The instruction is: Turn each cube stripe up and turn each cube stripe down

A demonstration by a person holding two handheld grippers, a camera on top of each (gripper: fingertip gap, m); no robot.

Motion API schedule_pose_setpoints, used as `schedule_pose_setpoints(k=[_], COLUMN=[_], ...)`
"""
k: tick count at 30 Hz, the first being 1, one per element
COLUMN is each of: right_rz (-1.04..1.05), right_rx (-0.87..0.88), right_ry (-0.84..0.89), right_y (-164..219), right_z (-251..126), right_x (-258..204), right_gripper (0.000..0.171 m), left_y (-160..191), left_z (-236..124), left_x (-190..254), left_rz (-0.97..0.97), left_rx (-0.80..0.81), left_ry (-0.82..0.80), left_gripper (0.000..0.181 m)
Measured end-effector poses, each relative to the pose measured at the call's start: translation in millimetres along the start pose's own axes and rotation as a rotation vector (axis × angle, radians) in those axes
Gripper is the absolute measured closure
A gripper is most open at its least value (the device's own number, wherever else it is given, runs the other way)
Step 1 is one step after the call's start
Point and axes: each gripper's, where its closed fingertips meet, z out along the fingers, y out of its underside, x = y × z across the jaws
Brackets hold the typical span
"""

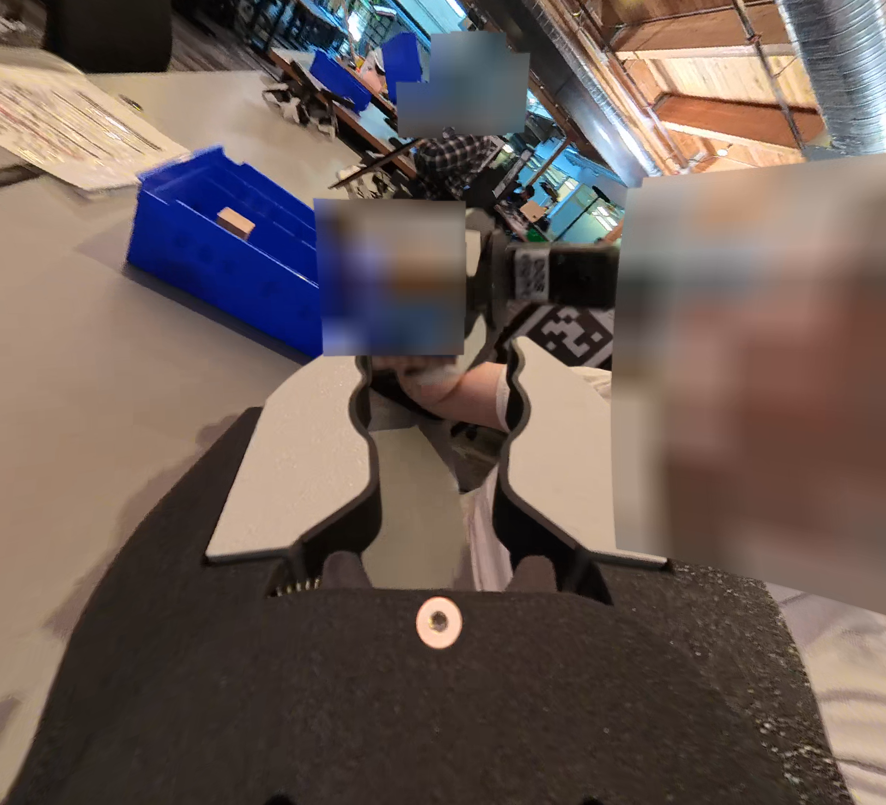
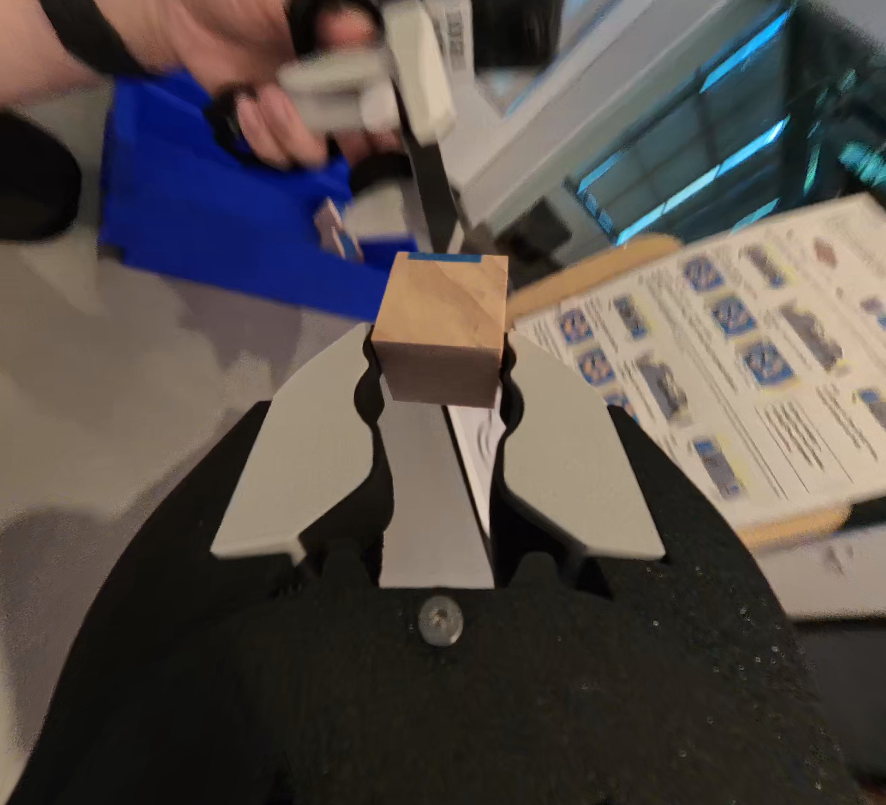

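Note:
My right gripper (image 2: 438, 350) is shut on a plain wooden cube (image 2: 441, 326) and holds it above the grey table (image 2: 120, 374). A blue stripe shows along the cube's far top edge. My left gripper (image 1: 441, 360) has its jaws apart with nothing seen between them; a mosaic patch covers the space just past the tips. A blue bin (image 1: 215, 255) stands on the table to its left, with one wooden cube (image 1: 235, 222) inside. The bin also shows in the right wrist view (image 2: 215, 226), with cubes (image 2: 335, 231) at its near end.
A printed sheet with pictures (image 2: 719, 374) lies on a board to the right; it also shows in the left wrist view (image 1: 72, 125). A hand holds the other gripper (image 2: 417, 77) over the bin. Workbenches and people fill the background.

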Motion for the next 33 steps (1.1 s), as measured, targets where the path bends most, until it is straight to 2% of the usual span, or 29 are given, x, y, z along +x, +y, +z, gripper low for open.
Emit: schedule_pose_setpoints(k=[1, 4, 6, 8, 10, 12, 14, 18, 25, 33], right_rz=[0.025, 0.339, 0.537, 0.786, 1.041, 1.244, 1.343, 1.357, 1.329, 1.298], right_rx=[-0.113, -0.551, -0.834, -1.141, -1.353, -1.432, -1.473, -1.52, -1.643, -1.72], right_ry=[-0.021, -0.13, -0.049, 0.003, -0.015, -0.092, -0.122, -0.064, 0.011, 0.016], right_y=[16, 103, 176, 247, 296, 325, 342, 361, 375, 382], right_z=[-15, -97, -159, -220, -259, -271, -277, -281, -278, -278], right_x=[14, 36, 49, 40, 17, -7, -18, -17, -17, -22], right_gripper=[0.125, 0.125, 0.125, 0.124, 0.125, 0.125, 0.124, 0.124, 0.124, 0.124], left_y=[-3, -10, -13, -13, -12, -10, -7, 0, 7, 9], left_z=[-6, -20, -26, -29, -29, -28, -24, -17, -9, -7], left_x=[0, 6, 8, 8, 4, 0, -1, -1, 4, 12], left_rz=[0.029, 0.081, 0.084, 0.075, 0.056, 0.042, 0.034, 0.034, 0.036, 0.067], left_rx=[0.009, 0.034, 0.052, 0.057, 0.052, 0.043, 0.021, -0.021, -0.06, -0.078], left_ry=[-0.029, -0.078, -0.103, -0.106, -0.114, -0.117, -0.112, -0.11, -0.101, -0.105], left_gripper=[0.127, 0.13, 0.132, 0.133, 0.134, 0.135, 0.136, 0.136, 0.137, 0.138])
